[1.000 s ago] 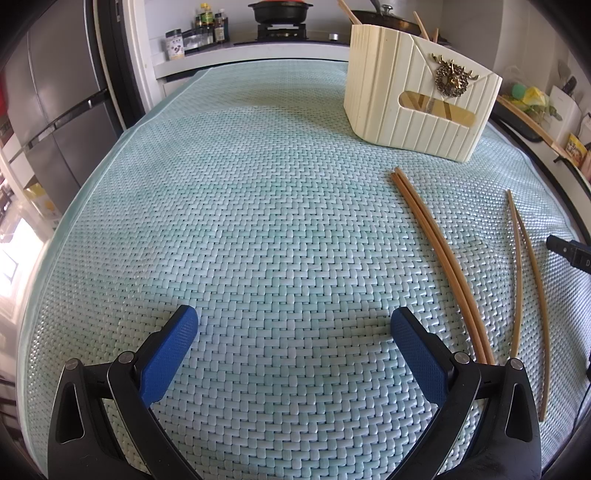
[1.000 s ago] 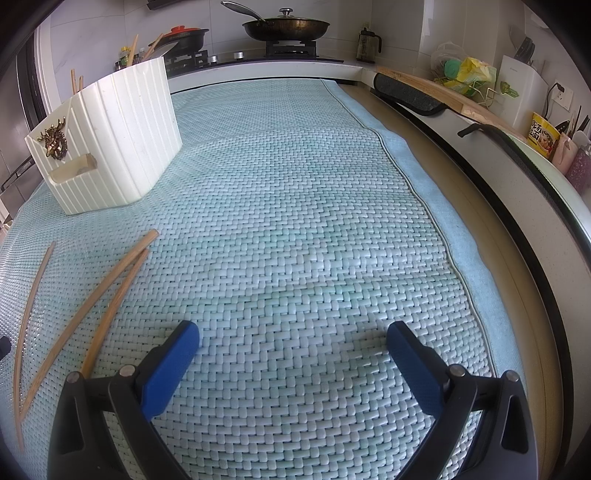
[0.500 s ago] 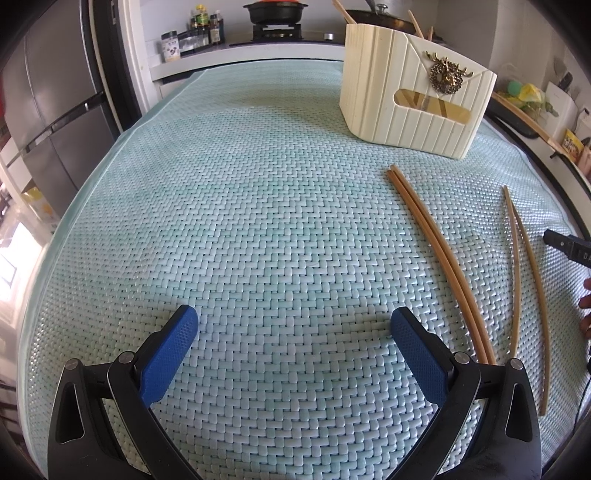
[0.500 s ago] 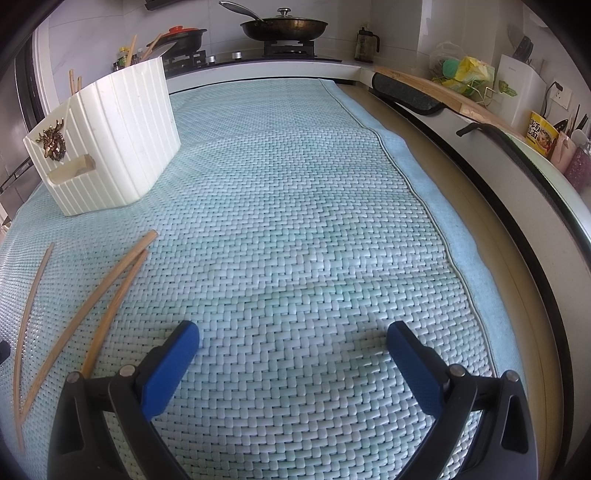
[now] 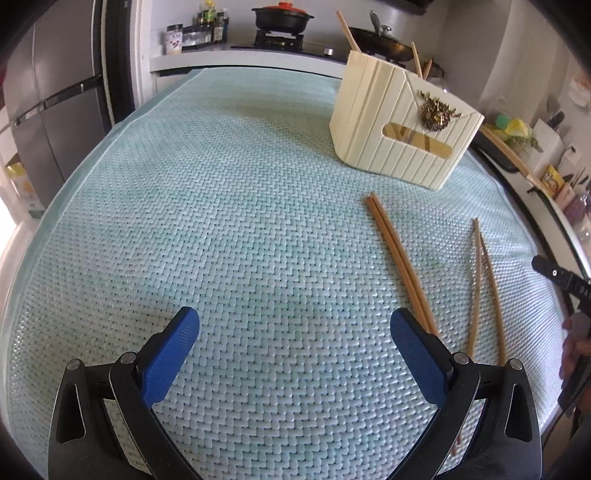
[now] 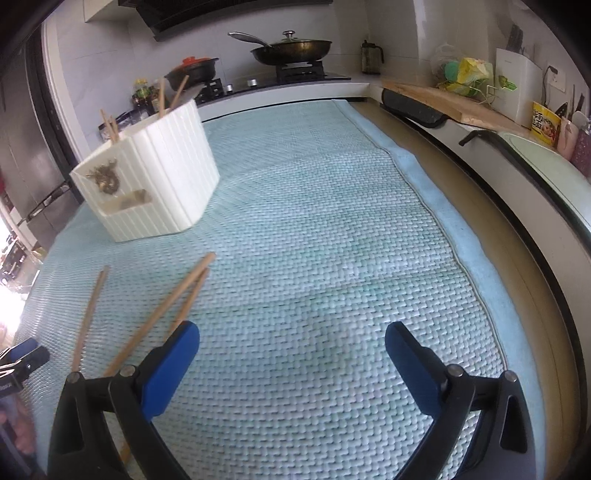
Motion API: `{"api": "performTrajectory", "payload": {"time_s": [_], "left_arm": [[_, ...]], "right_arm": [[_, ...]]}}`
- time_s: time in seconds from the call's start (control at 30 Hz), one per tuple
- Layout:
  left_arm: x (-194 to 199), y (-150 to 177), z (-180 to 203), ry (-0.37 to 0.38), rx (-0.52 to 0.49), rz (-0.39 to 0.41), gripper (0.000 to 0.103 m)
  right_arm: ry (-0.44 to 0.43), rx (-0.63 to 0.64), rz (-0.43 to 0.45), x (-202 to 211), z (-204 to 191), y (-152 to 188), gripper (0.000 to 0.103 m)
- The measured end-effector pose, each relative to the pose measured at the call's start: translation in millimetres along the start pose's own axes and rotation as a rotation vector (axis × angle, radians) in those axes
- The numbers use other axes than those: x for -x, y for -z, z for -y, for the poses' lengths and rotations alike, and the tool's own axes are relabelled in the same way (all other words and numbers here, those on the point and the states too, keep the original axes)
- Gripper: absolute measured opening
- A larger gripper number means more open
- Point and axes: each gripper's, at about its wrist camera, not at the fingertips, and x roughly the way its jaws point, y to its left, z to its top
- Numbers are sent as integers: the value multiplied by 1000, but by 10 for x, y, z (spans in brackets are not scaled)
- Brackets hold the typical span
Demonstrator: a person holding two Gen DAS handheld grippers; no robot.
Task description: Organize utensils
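Observation:
A cream ribbed utensil holder (image 5: 402, 122) (image 6: 155, 184) stands on the pale green woven mat (image 5: 229, 229), with chopsticks sticking out of its top. Two pairs of wooden chopsticks lie flat on the mat: one tight pair (image 5: 400, 262) and a splayed pair (image 5: 484, 284). In the right wrist view a pair (image 6: 166, 310) runs up to the left fingertip and a single stick (image 6: 88, 314) lies further left. My left gripper (image 5: 293, 330) is open over bare mat, its right finger beside the tight pair. My right gripper (image 6: 291, 336) is open and holds nothing.
A stove with a lidded pan (image 6: 291, 50) and a black pot (image 5: 282, 16) stands behind the mat. A fridge (image 5: 48, 107) is at the left. The counter at the right holds a wooden board (image 6: 450, 99) and packages. The mat's right edge (image 6: 461, 254) borders a tan tabletop strip.
The right gripper has swung left and forward, so the holder and chopsticks now sit closer to its centre. The left gripper has shifted a little toward the holder. Both stayed open.

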Motion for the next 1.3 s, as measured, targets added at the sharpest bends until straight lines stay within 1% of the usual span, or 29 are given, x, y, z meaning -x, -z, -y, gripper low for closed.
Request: {"api": "performTrajectory", "payload": {"time_s": [0.1,0.2,0.27,0.33,0.4,0.67,0.8,0.83,0.9,0.97,1.03,1.07,1.1,1.17,1.3], "left_arm": [[28,-41,114,5,-20,-3,103],[55,-70,248,-20,-57,9,103],[61,-96,316,-40,-66,11,103],[63,-119,371,-55,-70,13,103],[58,-145,395,-69,-73,15,103],[-59,-189,387,-101,-77,-10,103],[-129,-196,379,-105,-87,-26,103],[-140,-206,364,-101,-90,-30,103],[-179,-253,302,-74,-77,-45,103],[-213,-306,196,-18,-32,-64,103],[-248,-349,142,35,-2,-81,103],[-273,-371,142,46,-2,-91,103],[-300,-384,167,42,-12,-98,103],[-356,-389,263,10,-56,-103,103],[-480,-348,463,-89,-157,-109,103]], "right_arm": [[-56,-2,-6,88,-99,-14,102],[-105,-20,-37,107,-177,-30,99],[-144,-37,-74,63,-225,-36,88],[-174,-56,-121,-7,-264,-43,81],[-191,-67,-152,-67,-310,-47,79],[-192,-6,-179,-125,-572,4,77],[-180,6,-198,-196,-615,-22,71],[-178,5,-205,-221,-618,-35,67],[-176,1,-220,-277,-630,-71,62],[-182,-14,-231,-316,-620,-114,55],[-185,-24,-237,-348,-622,-171,53],[-184,-22,-239,-356,-632,-185,53],[-182,-14,-242,-368,-640,-213,52],[-176,10,-251,-395,-686,-231,52],[-149,67,-267,-474,-861,-228,52]]}}
